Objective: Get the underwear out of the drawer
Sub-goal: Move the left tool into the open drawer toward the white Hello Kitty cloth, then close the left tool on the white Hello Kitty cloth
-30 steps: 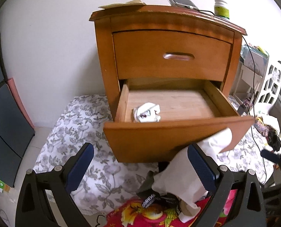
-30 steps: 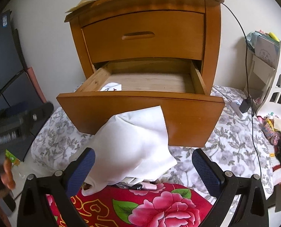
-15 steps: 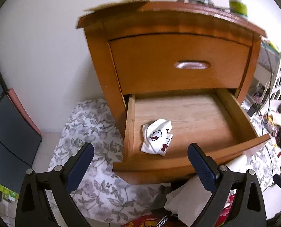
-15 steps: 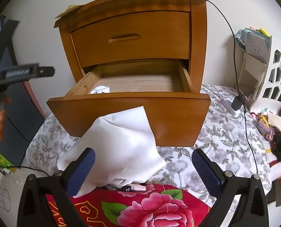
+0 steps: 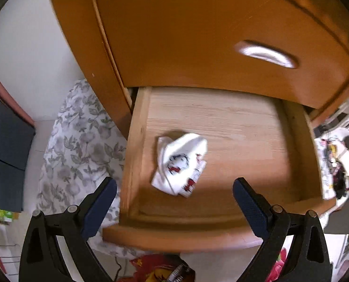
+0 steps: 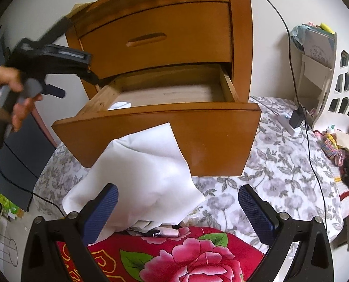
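The left tongs [image 5: 174,202], spread wide and empty, have closed in over the open lower drawer [image 5: 221,216] since a second ago, the underwear [image 5: 180,164] now at frame centre. It lies crumpled on the drawer floor near the left wall, white with red-and-black cartoon prints. The right tongs [image 6: 178,208], also wide, hang back before a white cloth [image 6: 141,176].

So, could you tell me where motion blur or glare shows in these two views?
Left wrist view: blurred throughout, glare whitening the upper drawer's handle, underwear print smeared. Right wrist view: mostly sharp, only the left gripper and hand streaked.
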{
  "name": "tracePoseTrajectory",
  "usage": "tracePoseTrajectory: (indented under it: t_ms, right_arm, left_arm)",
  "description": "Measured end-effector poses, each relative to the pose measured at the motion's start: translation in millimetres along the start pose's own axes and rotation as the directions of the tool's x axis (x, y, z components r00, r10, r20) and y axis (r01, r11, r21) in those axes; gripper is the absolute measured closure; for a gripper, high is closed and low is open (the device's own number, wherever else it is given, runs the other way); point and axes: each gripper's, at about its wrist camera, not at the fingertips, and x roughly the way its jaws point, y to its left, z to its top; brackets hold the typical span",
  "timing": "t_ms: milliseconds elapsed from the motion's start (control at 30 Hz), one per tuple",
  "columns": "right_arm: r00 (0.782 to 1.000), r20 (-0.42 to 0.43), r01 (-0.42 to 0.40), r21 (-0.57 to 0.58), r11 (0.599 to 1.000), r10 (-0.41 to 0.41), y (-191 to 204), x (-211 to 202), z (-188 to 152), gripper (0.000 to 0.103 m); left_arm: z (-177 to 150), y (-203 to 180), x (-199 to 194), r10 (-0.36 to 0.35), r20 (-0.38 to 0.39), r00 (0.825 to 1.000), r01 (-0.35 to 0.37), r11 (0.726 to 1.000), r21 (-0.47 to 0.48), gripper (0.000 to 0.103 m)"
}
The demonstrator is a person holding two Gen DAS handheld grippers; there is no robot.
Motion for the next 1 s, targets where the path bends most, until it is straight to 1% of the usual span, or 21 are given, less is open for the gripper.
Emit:
tracePoseTrajectory:
  t_ms: [100, 233, 333, 400, 667, 767, 833, 900, 967, 1000]
  right_arm:
    - [1.000, 0.000, -0.015, -0.008, 1.000, 0.015, 3, 2, 0, 0.000]
    - [1.000, -0.014, -0.026, -0.003, 1.000, 0.026, 1, 8, -2, 0.000]
    - [0.999, -0.026, -0.022, 0.014, 1.000, 0.023, -4, 14, -3, 0.000]
    - [0.999, -0.034, -0.021, 0.020, 1.000, 0.022, -6, 16, -4, 0.000]
    - [0.998, -0.055, -0.031, 0.021, 0.999, 0.032, -7, 26, -6, 0.000]
    - [0.998, -0.062, -0.032, 0.025, 0.999, 0.033, -8, 29, -6, 0.000]
    - [0.997, -0.065, -0.031, 0.028, 0.999, 0.032, -9, 30, -7, 0.000]
    - [0.997, -0.070, -0.031, 0.030, 0.999, 0.033, -10, 32, -7, 0.000]
    - [0.997, -0.072, -0.032, 0.030, 0.999, 0.034, -10, 32, -8, 0.000]
    - [0.997, -0.072, -0.033, 0.029, 0.999, 0.035, -9, 33, -8, 0.000]
  left_arm:
    - [8, -4, 19, 0.041, -0.036, 0.999, -0.041, 0.999, 0.012, 0.004]
    - [12, -11, 38, 0.049, -0.072, 0.996, -0.047, 0.998, 0.039, 0.005]
    - [16, -15, 50, 0.062, -0.094, 0.994, -0.057, 0.997, 0.053, 0.011]
    - [18, -17, 60, 0.061, -0.116, 0.991, -0.055, 0.997, 0.052, 0.019]
    - [24, -23, 91, 0.069, -0.172, 0.983, -0.059, 0.996, 0.064, 0.021]
    - [24, -25, 101, 0.075, -0.198, 0.977, -0.062, 0.996, 0.070, 0.029]
    - [24, -25, 106, 0.081, -0.214, 0.974, -0.067, 0.995, 0.069, 0.032]
    - [25, -25, 108, 0.069, -0.220, 0.973, -0.056, 0.996, 0.064, 0.040]
    - [25, -26, 108, 0.067, -0.222, 0.973, -0.053, 0.996, 0.071, 0.042]
    - [24, -26, 107, 0.067, -0.224, 0.972, -0.052, 0.996, 0.076, 0.046]
